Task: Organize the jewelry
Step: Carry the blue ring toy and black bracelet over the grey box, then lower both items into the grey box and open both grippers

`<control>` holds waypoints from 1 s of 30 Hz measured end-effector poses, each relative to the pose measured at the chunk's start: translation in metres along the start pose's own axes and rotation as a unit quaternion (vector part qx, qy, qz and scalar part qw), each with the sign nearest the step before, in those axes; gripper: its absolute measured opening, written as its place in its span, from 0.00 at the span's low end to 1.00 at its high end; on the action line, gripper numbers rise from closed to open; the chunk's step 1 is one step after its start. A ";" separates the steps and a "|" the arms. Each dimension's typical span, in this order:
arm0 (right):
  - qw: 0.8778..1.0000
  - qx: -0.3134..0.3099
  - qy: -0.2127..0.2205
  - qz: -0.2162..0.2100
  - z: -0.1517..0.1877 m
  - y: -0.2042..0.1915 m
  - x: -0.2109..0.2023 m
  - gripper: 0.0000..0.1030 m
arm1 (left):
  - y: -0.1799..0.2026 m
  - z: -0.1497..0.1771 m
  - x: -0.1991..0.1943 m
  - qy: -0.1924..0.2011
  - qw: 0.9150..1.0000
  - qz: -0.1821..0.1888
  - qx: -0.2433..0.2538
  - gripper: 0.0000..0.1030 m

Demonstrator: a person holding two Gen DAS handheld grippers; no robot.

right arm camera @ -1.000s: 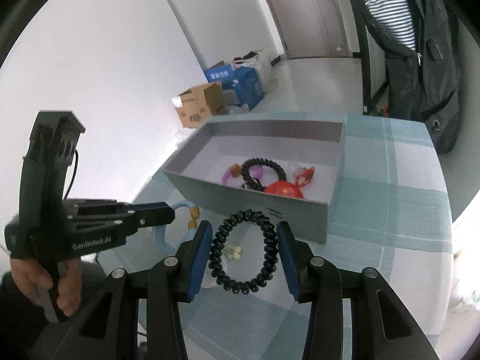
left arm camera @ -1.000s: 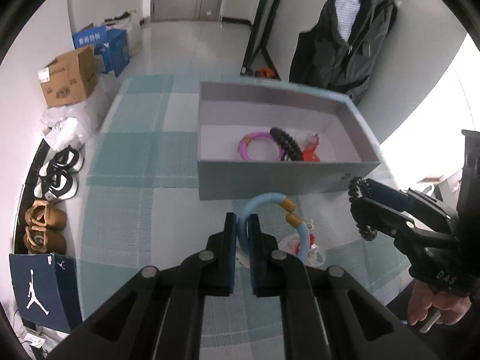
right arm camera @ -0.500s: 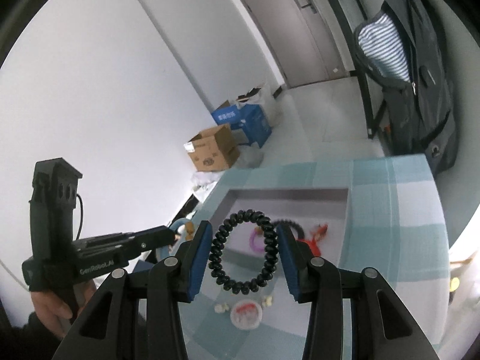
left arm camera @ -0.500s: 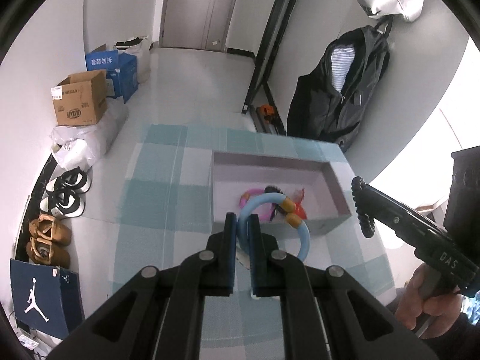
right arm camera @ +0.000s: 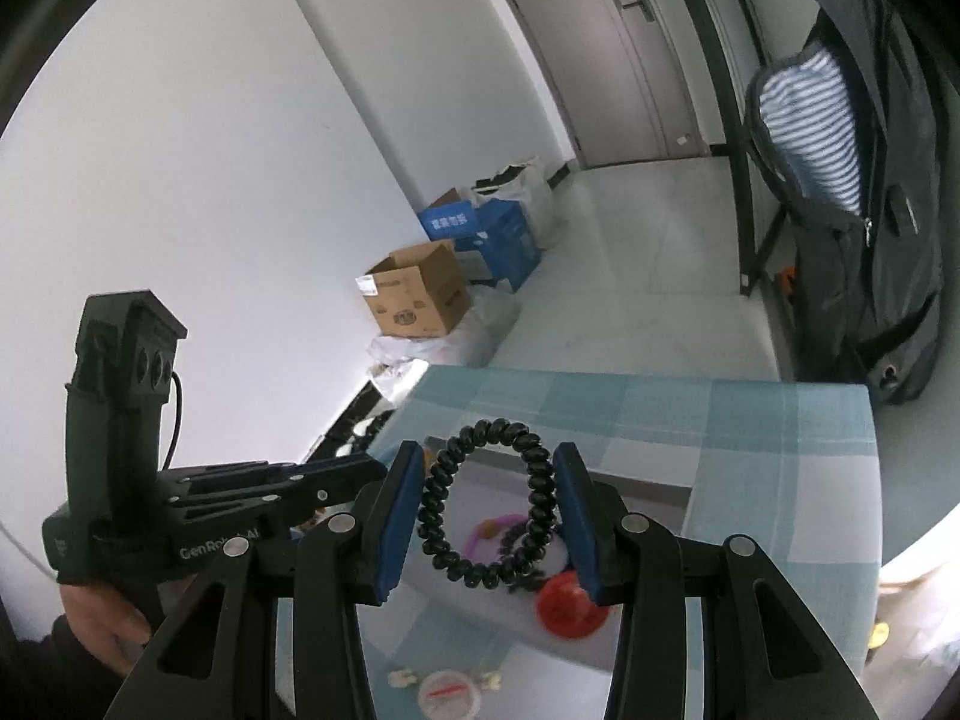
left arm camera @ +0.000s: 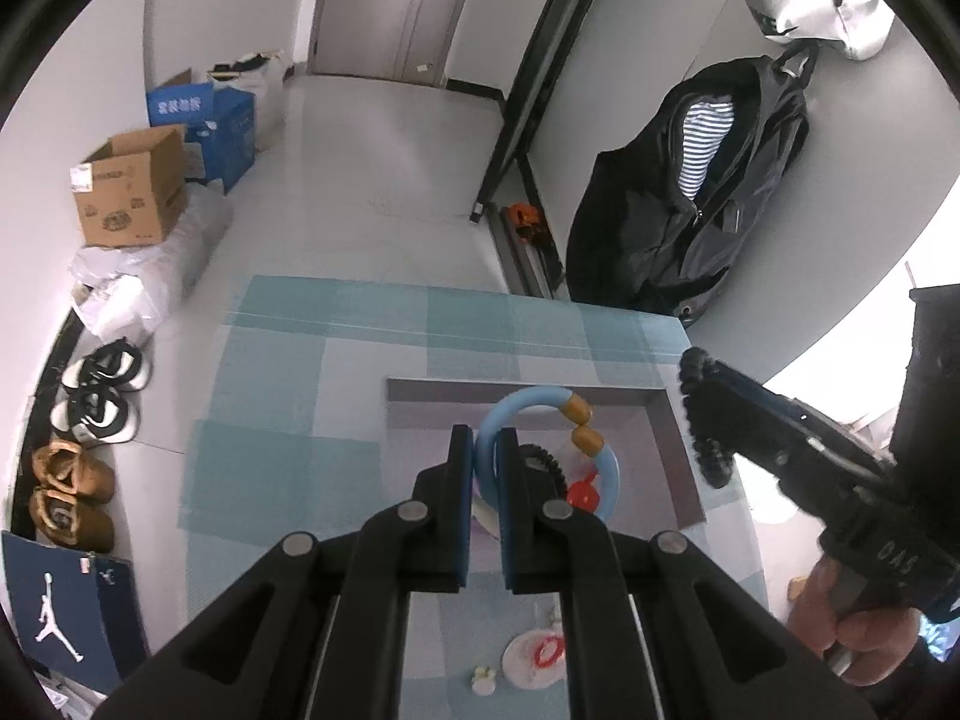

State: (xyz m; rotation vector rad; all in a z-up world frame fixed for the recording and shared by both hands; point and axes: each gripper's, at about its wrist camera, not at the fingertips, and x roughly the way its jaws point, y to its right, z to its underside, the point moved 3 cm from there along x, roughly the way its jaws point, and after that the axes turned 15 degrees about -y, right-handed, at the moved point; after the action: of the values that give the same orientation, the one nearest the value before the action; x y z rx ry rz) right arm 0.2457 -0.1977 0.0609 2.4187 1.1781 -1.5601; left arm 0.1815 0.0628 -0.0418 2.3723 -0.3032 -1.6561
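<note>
My left gripper (left arm camera: pixel 485 468) is shut on a light blue bangle with two amber beads (left arm camera: pixel 606 474), held high above the grey open box (left arm camera: pixel 672 438). My right gripper (right arm camera: pixel 487 516) is shut on a black coiled hair tie (right arm camera: pixel 534 483), also high above the box (right arm camera: pixel 660 480). The right gripper shows in the left wrist view (left arm camera: pixel 705 420), to the right of the box. The left gripper shows in the right wrist view (right arm camera: pixel 348 474). In the box lie a purple ring (right arm camera: pixel 492 525), a black coil (left arm camera: pixel 543 459) and a red piece (right arm camera: pixel 570 603).
The box stands on a teal checked tablecloth (left arm camera: pixel 288 420). A small white dish with red pieces (left arm camera: pixel 534 654) and small pale earrings (left arm camera: pixel 483 675) lie in front of the box. Cardboard boxes (left arm camera: pixel 129 192), shoes (left arm camera: pixel 96 402) and a hung black jacket (left arm camera: pixel 690 204) stand around the table.
Both grippers have risen well above the table with their pieces still held; the box and table now look smaller and lie below them.
</note>
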 end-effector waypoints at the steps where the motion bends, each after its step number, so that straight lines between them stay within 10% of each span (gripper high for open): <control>1: 1.000 0.002 -0.002 -0.002 0.001 0.003 0.004 0.42 | -0.001 0.000 0.002 -0.002 1.000 0.001 0.001 0.03; 24: 0.998 0.009 -0.061 0.002 0.002 0.015 0.040 0.44 | 0.000 -0.009 0.031 -0.036 0.999 -0.003 0.015 0.03; 30: 0.999 0.011 -0.045 0.000 0.002 0.015 0.035 0.59 | -0.002 -0.009 0.034 -0.057 0.998 0.037 0.013 0.09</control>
State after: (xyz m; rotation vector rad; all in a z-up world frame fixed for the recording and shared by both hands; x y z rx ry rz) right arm 0.2608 -0.1894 0.0267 2.3329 1.1527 -1.6719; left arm 0.2018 0.0547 -0.0697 2.2588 -0.4307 -1.7668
